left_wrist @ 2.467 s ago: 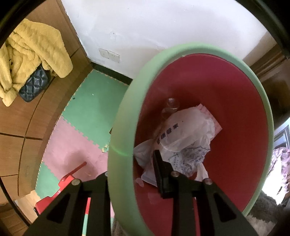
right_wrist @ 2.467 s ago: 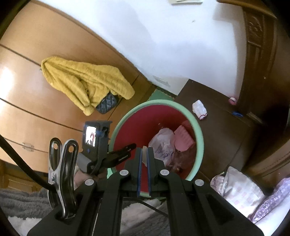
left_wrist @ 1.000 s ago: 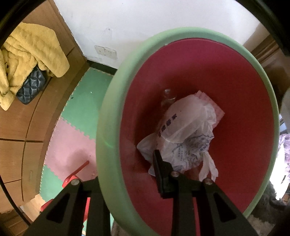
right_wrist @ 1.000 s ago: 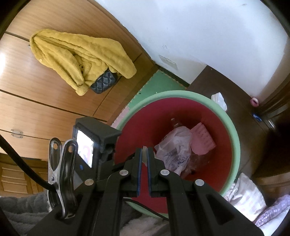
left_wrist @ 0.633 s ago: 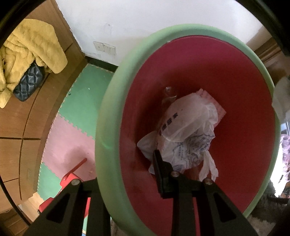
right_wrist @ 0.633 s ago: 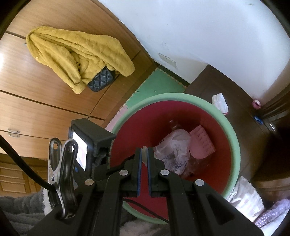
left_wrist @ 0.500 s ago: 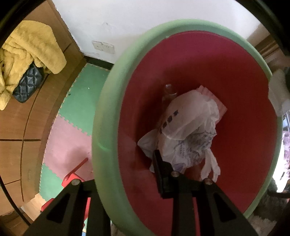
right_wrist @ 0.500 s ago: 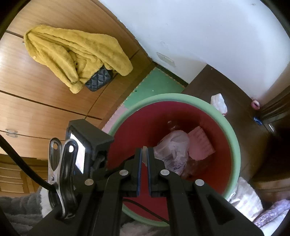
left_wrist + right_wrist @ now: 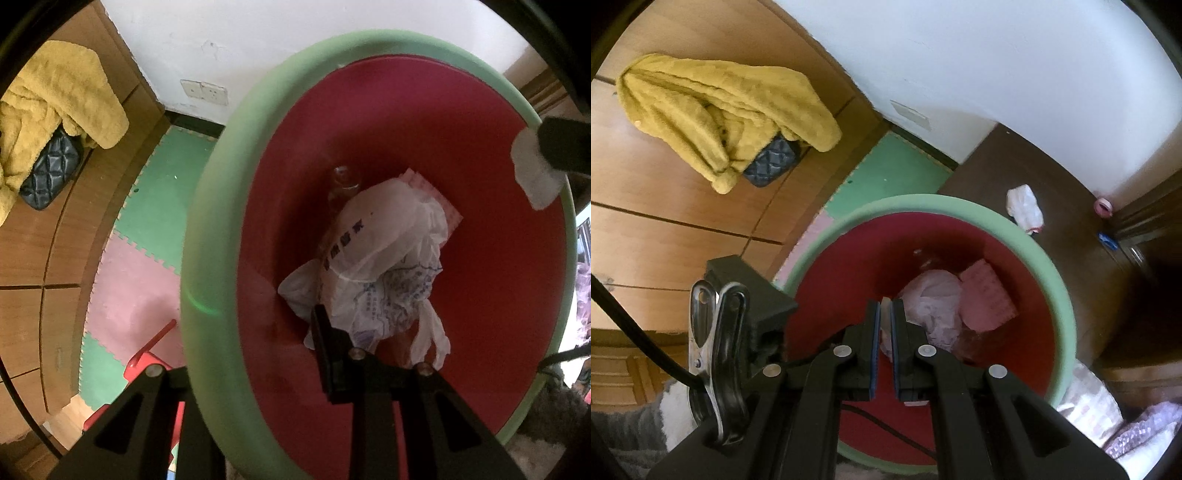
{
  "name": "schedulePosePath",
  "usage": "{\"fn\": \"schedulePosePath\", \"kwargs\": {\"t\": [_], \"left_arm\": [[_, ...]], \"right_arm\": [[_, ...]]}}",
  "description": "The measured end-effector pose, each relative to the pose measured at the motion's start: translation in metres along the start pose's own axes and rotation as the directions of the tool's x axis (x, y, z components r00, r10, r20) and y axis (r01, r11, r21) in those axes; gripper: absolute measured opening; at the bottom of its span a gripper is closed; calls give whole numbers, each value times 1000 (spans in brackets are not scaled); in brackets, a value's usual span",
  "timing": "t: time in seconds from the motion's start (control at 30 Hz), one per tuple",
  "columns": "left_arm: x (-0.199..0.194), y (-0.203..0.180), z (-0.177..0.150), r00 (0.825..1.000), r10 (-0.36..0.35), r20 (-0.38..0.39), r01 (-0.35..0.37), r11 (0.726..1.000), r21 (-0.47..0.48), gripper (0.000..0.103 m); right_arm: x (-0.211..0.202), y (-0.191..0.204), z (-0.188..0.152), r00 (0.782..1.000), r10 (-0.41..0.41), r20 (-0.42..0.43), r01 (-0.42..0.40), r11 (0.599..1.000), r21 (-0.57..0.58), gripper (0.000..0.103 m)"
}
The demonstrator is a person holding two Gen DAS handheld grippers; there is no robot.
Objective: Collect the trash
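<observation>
1. Through the left wrist view we are seeing our left gripper clamped on the green rim of the bin, one finger inside, one outside.
2. That view is showing our right gripper pinching a white tissue over the bin's far rim; the right wrist view is showing its jaws nearly together on a thin white edge.
3. Only the right view is showing a crumpled tissue lying on the dark floor beside the bin.
4. Foam mats, a yellow garment and a wall socket are surrounding us.
5. The bag in the bin is bearing print too blurred to read.
</observation>
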State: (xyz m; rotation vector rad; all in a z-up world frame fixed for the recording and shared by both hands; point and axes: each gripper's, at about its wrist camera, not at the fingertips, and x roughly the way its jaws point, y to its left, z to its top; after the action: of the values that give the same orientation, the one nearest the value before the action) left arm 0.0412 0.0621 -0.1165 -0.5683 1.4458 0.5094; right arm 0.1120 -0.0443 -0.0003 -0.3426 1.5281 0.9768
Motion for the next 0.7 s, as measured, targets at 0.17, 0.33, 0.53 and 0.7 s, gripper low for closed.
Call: {"fn": "schedulePosePath", "kwargs": {"t": [0.17,0.33,0.53,0.7], "left_arm": [[0,5,2,1000,-6,2,6,1000,-11,26],[1,7,4,1000,-9,2,9,1000,-14,26],[2,8,6,1000,-10,8,10,1000,-24,26],[3,7,3,1000,-6,13,7,1000,-30,26]], "right_arm": [[6,-10,4,999,-39,-16,40,998,47,30],[4,-13,2,998,-51,31,49,997,55,65],[4,-14,3,998,-69,14,68,996,64,66],[4,-13,-2,998,-60,7,59,998,38,70]]}}
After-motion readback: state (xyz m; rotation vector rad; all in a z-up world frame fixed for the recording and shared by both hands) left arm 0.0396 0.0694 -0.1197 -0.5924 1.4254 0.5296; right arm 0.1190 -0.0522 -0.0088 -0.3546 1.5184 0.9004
